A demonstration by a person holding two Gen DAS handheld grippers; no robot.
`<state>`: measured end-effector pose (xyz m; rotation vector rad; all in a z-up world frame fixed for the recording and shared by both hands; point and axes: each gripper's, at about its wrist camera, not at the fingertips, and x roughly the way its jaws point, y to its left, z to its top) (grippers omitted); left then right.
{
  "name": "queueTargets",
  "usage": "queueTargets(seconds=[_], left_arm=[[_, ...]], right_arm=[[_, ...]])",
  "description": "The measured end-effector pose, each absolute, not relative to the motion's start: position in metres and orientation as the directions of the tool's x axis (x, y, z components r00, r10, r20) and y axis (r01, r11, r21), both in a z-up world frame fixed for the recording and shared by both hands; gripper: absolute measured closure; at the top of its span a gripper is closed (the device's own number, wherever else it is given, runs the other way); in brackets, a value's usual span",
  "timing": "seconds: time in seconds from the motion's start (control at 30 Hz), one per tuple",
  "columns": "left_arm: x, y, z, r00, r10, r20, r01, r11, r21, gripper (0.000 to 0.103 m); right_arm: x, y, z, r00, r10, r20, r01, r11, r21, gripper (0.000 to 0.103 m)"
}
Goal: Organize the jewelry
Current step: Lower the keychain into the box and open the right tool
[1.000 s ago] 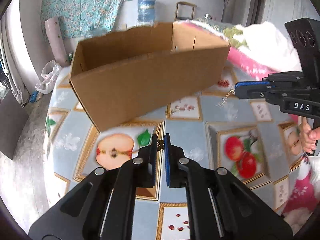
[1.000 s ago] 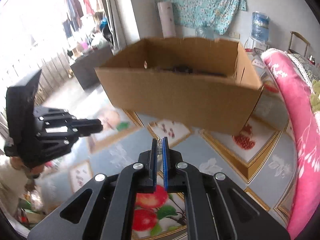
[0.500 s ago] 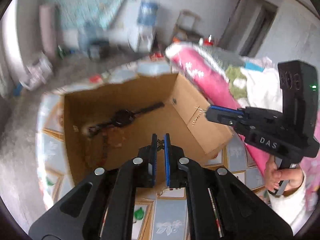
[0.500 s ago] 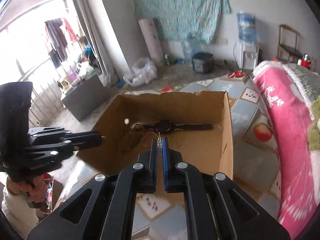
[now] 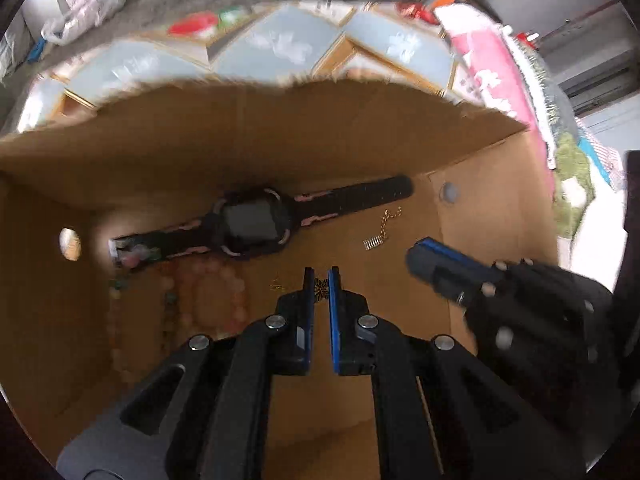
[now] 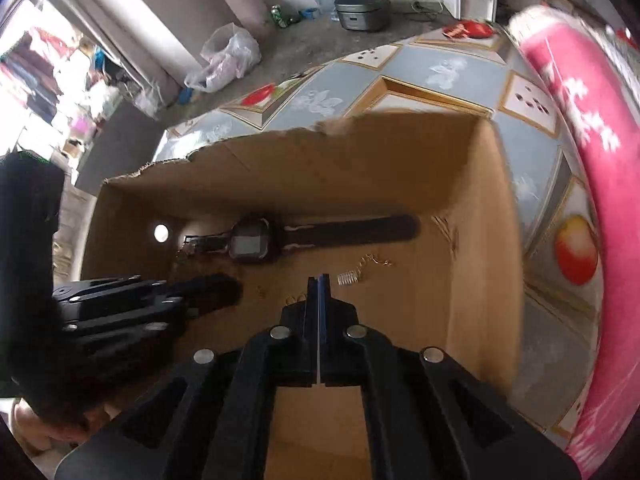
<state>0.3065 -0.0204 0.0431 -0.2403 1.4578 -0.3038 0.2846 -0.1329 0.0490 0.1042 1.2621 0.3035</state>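
While over the cardboard box (image 5: 492, 200): left gripper (image 5: 321, 280) jaws pinching a small gold earring (image 5: 320, 289); right gripper (image 6: 319, 280) jaws pressed together, empty.

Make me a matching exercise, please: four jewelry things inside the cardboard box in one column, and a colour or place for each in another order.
1. watch
2. chain earring
3. gold ornament
4. bead bracelet

a. pale pink
b. black
c. held in the left gripper
d. loose on the box floor, just ahead of the right gripper

Pairs: 1-b, 2-d, 3-c, 4-a
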Motion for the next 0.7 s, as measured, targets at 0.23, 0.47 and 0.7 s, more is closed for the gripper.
queueTargets(seconds=[0.23, 0.47, 0.7], left_arm=[[0.316, -0.022, 0.022, 0.050, -0.354, -0.934, -0.012, 0.935, -0.355, 0.083], [0.257, -0.024, 0.098, 0.265, -0.303, -0.916, 0.207, 0.945, -0.253, 0.078], [0.070, -0.013, 0.182, 0.451, -0.491, -0.745, 0.558, 0.807, -0.194, 0.078]], right_arm=[[0.282, -0.155, 0.058, 0.316, 0.297, -0.901, -0.140, 0.954, 0.265, 0.092], [0.214, -0.157, 0.129, 0.524, 0.337, -0.783, -0.294, 0.934, 0.206, 0.076], [0.069, -0.186, 0.153, 0.644, 0.519, -0.563, -0.448, 0.851, 0.272, 0.061]])
